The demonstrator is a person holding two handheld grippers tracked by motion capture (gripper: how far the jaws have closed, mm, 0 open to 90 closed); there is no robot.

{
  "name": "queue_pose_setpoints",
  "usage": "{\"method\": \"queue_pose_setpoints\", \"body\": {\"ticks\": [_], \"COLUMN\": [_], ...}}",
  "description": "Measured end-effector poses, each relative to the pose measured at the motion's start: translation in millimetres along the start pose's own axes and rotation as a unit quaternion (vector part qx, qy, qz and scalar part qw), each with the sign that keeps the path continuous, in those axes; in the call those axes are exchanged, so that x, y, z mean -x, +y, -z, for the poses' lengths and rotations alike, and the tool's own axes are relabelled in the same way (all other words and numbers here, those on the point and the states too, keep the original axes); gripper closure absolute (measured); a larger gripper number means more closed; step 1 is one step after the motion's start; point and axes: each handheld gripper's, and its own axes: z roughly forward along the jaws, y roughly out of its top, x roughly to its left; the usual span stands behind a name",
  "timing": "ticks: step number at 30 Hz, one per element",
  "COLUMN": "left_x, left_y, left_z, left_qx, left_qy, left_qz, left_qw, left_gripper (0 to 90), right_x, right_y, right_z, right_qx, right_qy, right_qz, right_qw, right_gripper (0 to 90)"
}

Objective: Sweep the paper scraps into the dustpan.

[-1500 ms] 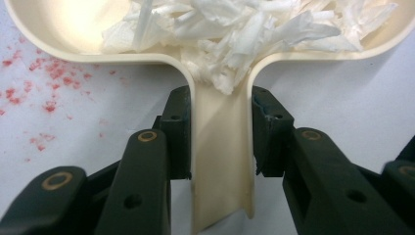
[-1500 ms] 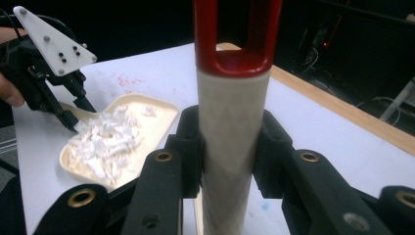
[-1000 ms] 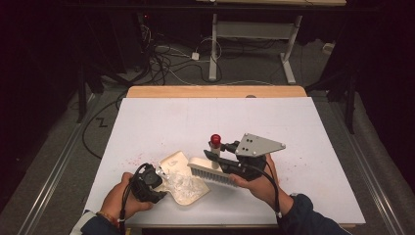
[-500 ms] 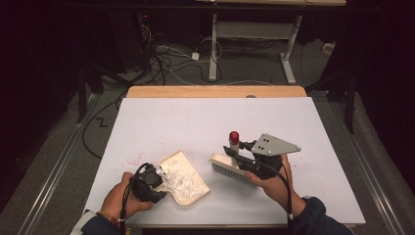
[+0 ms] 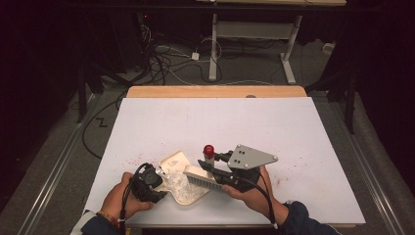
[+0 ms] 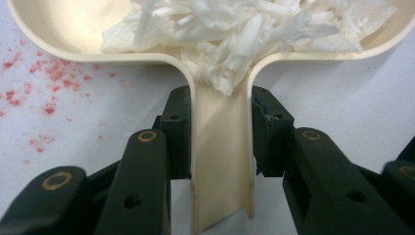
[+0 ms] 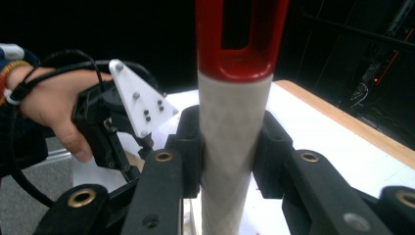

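Near the front edge of the white worktop [image 5: 303, 127], left of its middle, lies a cream dustpan [image 5: 182, 177] heaped with white shredded scraps [image 6: 244, 29]; the left gripper [image 6: 220, 142] has its two black jaws pressed against either side of the dustpan's handle [image 6: 221, 161], pinching it, with the pan's mouth turned away toward the far side; in the high view the left gripper [image 5: 155, 182] sits at the pan's front-left corner, in the person's left hand [image 5: 120, 198]; red specks [image 6: 46, 83] dot the worktop just beside the pan's left rim; the right gripper [image 7: 229, 147] is clamped on the white handle [image 7: 230, 147] of a hand brush [image 5: 204, 175], whose end is red [image 7: 240, 39]; in the high view the brush's bristle head rests over the dustpan's right edge, touching the scraps, with the red tip [image 5: 209, 149] rising toward the far side; the right hand [image 5: 252, 196] holds the right gripper [image 5: 226, 172], topped by its grey three-cornered plate [image 5: 250, 156], just right of the pan.
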Motion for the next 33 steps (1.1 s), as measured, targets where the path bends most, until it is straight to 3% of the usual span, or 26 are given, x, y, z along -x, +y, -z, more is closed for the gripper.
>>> {"method": "queue_pose_setpoints", "body": {"ticks": [10,14,19,22,26,33], "left_x": [-1.0,-1.6,-2.4,-2.6,-2.8,-2.9], "left_y": [-0.3,-1.1,-1.6,-1.5,-0.7,-0.7], "left_z": [0.0,0.3,0.1,-0.1,-0.2,-0.5], "left_qx": [0.001,0.001,0.002,0.002,0.001,0.001], "left_qy": [-0.002,-0.001,-0.004,-0.004,-0.002,-0.003], "left_qz": [0.002,0.002,0.004,0.005,0.005,0.005], "left_qw": [1.0,1.0,1.0,1.0,1.0,1.0], "left_gripper": [63.3,63.2,63.3,63.2,63.2,63.2], "right_x": [31.9,47.5,75.6,91.4,102.2,106.5], "right_y": [9.7,8.9,2.0,-4.2,-11.8,-25.1], "right_z": [30.7,42.9,57.2,62.4,59.8,41.3], "right_qx": [0.029,0.028,0.027,0.025,0.016,-0.004], "right_qy": [-0.041,-0.072,-0.122,-0.162,-0.196,-0.209], "right_qz": [-0.02,-0.022,-0.036,-0.045,-0.04,-0.038], "right_qw": [0.9985,0.9967,0.9915,0.9854,0.9796,0.9772], "right_gripper": [69.7,69.6,69.6,69.6,69.7,69.6]}}
